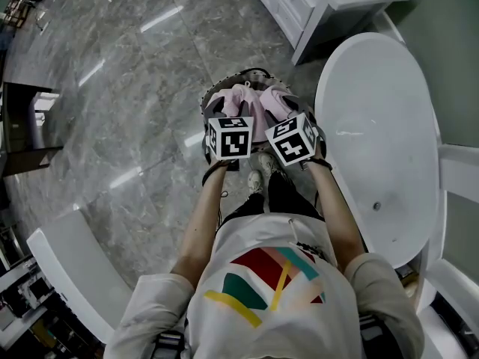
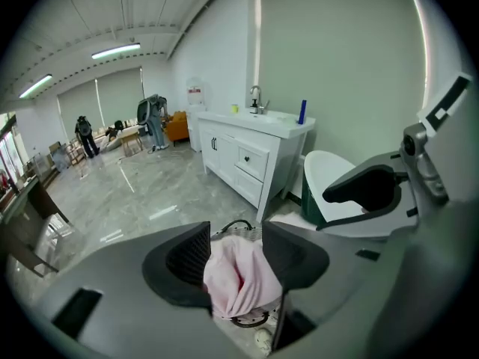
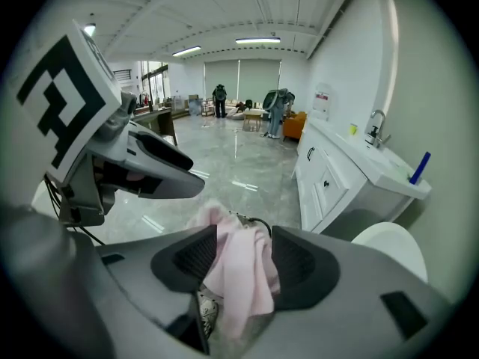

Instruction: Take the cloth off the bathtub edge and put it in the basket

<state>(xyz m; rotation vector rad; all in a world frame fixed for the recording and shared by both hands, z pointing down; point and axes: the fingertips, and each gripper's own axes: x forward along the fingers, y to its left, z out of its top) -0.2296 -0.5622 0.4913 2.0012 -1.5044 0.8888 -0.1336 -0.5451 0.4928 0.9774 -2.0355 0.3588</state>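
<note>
**Over basket point(image 1: 205, 102): pink cloth point(image 1: 251, 99) slack btwn open jaws**

L gripper point(image 2: 236, 254) & R gripper point(image 3: 241, 256) hang side by side just above basket, next to white bathtub point(image 1: 374, 126). Both sets of jaws approx half open. Cloth folds fill each gap, not clamped. Cloth sits heaped in basket on grey floor point(image 1: 135, 88).

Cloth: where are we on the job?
Done: the pink cloth is off the bathtub, whose visible edge is bare, and it is bunched on top of the basket.
In hand: the left gripper and right gripper are over the basket, jaws apart, with cloth folds between them.
Left: let the folds drop clear into the basket, then lift both grippers away.
</note>
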